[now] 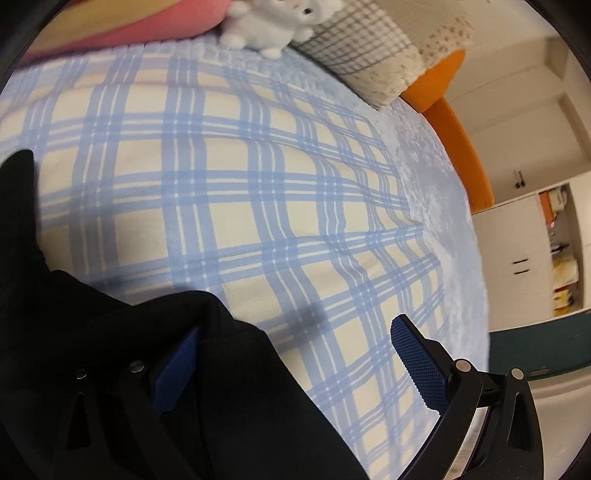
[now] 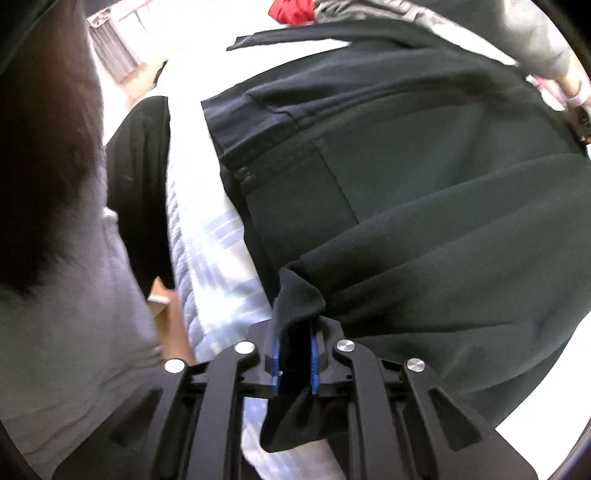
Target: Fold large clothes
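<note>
R gripper was clamped on a bunched corner of the black garment; blue pads sat close together w/ dark cloth filling the narrow gap and a flap of it poking up above the fingertips, more hanging below; beyond the pinch the garment spread up and to the right over the bed, w/ a stitched seam and what looked like a pocket panel near the middle of the right wrist view; a strip of the blue-and-cream checked blanket showed to the left of it, along the bed edge; the person's grey clothing filled the lower left, blurred; a grey sleeve and a hand showed at the top right edge; something red lay past the far edge of the garment, too blurred to identify. L gripper stood wide apart, released; its left pad was half buried against a fold of the black garment heaped at lower left of the left wrist view, while the right pad hung clear over the checked blanket; nothing was pinched. Farther up the bed: a white plush toy, a pink cushion, a grid-patterned pillow; an orange bed frame ran along the right, w/ white cabinets beyond.
</note>
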`<state>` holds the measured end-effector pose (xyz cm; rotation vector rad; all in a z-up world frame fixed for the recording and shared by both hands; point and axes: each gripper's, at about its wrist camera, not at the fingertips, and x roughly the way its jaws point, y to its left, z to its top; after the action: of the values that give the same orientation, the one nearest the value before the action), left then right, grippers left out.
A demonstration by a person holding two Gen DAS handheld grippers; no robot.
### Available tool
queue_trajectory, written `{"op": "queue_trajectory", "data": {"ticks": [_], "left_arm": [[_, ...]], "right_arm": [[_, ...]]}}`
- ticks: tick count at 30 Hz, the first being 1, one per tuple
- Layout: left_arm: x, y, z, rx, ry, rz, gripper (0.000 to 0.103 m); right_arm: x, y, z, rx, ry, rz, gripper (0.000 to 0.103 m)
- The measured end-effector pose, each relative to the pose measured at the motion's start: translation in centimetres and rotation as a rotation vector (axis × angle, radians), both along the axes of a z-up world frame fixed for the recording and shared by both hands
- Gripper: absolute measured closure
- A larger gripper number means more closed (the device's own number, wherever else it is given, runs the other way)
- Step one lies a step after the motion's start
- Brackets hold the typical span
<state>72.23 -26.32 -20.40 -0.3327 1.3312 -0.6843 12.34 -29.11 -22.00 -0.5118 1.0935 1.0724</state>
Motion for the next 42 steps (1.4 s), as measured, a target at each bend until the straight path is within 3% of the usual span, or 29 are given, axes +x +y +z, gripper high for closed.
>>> {"op": "queue_trajectory", "data": {"ticks": [1,3,4,6,11,14,18,21,23,26,33,42], "left_arm": [[-0.4,-0.1,0.4,0.009,-0.019,0.015,0.003],[-1.6,0.2,1.6,0.007,-0.051,0.029,0.003],[-2.3,0.7,2.5,-0.018,-0.066,0.034,0.003],[-4.2,2.7,5.0,-0.062,-0.110,0.064,0.003],[-11.9,7.7,12.9,-0.076,-0.278,-0.005,0.003],[-17.9,11.5,16.4,-0.137,-0.309,-0.047,0.003],[-26.1,17.2,19.7,-0.181,-0.390,-0.029,0.003],[-31.5,22.3,20.8,-0.160,-0.455,0.019,0.003],[-34.6,26.4,21.0,-0.154,-0.467,0.065,0.003],[-38.8,33.7,20.4,-0.082,-0.485,0.176,0.003],[-45.7,53.2,16.0,-0.017,-0.364,0.527,0.003],[-48.6,73.6,7.6,-0.101,-0.173,0.813,0.003]], "right_arm": [[-1.0,-0.2,0.2,0.031,-0.023,0.024,0.076],[-2.6,0.5,0.1,0.055,-0.008,0.055,0.007],[-3.6,0.7,-0.3,0.030,-0.046,0.027,0.004],[-4.9,0.6,-0.4,0.020,-0.119,-0.015,0.003],[-4.2,-0.5,0.3,0.106,-0.033,-0.140,0.004],[-4.5,-0.7,1.4,0.098,-0.050,-0.166,0.005],[-5.8,-1.1,2.7,0.087,-0.066,-0.182,0.005],[-6.9,-2.0,4.1,0.095,-0.091,-0.196,0.005],[-7.3,-2.0,5.4,0.119,-0.120,-0.218,0.005],[-7.1,-1.6,7.1,0.158,-0.168,-0.243,0.005],[-3.4,2.9,10.0,0.260,-0.234,-0.265,0.005],[3.6,10.7,12.2,0.327,-0.215,-0.313,0.005]]}}
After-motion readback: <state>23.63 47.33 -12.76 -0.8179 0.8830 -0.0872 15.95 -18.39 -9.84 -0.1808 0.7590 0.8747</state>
